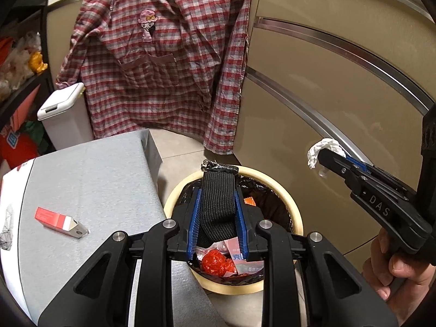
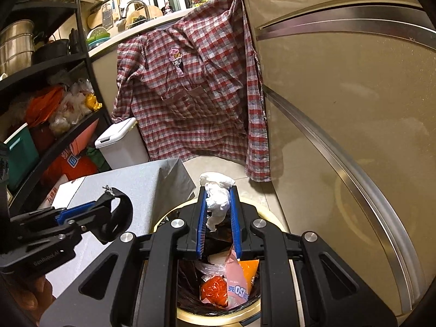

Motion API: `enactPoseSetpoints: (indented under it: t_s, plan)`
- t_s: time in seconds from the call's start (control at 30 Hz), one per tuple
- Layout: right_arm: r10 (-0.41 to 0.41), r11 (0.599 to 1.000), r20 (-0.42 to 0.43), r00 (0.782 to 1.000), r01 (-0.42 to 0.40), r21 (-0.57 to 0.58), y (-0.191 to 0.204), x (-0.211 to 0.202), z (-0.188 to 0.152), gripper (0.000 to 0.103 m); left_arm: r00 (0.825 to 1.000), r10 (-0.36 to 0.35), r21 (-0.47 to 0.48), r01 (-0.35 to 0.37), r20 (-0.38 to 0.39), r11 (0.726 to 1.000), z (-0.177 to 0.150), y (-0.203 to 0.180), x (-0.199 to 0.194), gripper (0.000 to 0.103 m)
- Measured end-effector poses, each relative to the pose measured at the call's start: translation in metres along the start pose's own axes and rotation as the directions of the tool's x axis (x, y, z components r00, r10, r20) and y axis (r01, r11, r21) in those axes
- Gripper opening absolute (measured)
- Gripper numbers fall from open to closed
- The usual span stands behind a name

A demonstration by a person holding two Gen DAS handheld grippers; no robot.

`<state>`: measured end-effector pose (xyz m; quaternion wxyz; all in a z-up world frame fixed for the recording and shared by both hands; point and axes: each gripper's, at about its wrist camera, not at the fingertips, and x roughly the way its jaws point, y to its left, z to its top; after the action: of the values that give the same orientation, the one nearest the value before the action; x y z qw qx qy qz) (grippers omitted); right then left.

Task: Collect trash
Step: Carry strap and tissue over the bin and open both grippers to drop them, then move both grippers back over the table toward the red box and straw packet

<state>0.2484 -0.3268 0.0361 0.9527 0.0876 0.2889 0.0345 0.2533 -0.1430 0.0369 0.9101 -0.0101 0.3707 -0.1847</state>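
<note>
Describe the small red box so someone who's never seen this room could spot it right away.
Find the grey table left of the round cream bin. The red box lies flat on that table, alone on the grey cloth. It is the only loose item there, red with a white end.

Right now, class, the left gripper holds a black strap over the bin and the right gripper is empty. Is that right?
Not quite. The right gripper is shut on a crumpled white tissue, as the right wrist view shows. The left gripper does hold the black strap over the bin.
</note>
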Motion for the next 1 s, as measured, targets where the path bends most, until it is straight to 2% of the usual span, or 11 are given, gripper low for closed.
enactPoseSetpoints:
  t_s: [0.07, 0.13, 0.17, 0.2, 0.3, 0.57, 0.77, 1.0]
  plan:
    - [-0.007, 1.0, -0.003, 1.0, 0.007, -0.003, 0.001, 0.001, 0.0, 0.021, 1.0, -0.003, -0.001, 0.003, -0.008, 1.0, 0.001, -0.001, 0.003, 0.024]
    - [-0.018, 1.0, -0.01, 1.0, 0.018, -0.003, 0.001, 0.003, 0.0, 0.026, 1.0, -0.007, -0.015, 0.007, -0.015, 1.0, 0.004, 0.0, 0.006, 0.029]
    - [-0.018, 1.0, -0.016, 1.0, 0.018, 0.0, 0.001, 0.004, 0.0, 0.036, 1.0, -0.009, -0.024, 0.009, -0.02, 1.0, 0.005, 0.001, 0.007, 0.041]
    - [-0.021, 1.0, -0.017, 1.0, 0.021, 0.001, 0.001, 0.005, 0.0, 0.04, 1.0, -0.011, -0.039, 0.01, -0.021, 0.999, 0.006, 0.003, 0.007, 0.047]
    - [-0.03, 1.0, -0.015, 0.999, 0.03, 0.002, -0.001, 0.006, -0.001, 0.04, 1.0, -0.025, -0.055, 0.024, -0.014, 0.998, 0.006, 0.005, 0.005, 0.047]
    - [-0.032, 0.999, -0.011, 0.999, 0.032, 0.018, -0.005, 0.005, -0.002, 0.04, 1.0, -0.004, -0.031, 0.005, 0.006, 1.0, 0.004, 0.014, -0.014, 0.047]
    - [-0.02, 1.0, -0.011, 1.0, 0.019, -0.02, 0.008, 0.0, -0.006, 0.04, 0.999, 0.033, -0.012, -0.032, 0.042, 0.999, -0.004, 0.046, -0.059, 0.046]
    - [0.054, 0.997, -0.001, 0.999, -0.054, -0.059, 0.044, -0.018, -0.018, 0.04, 0.99, 0.111, -0.002, -0.111, 0.086, 0.994, -0.019, 0.101, -0.122, 0.045]
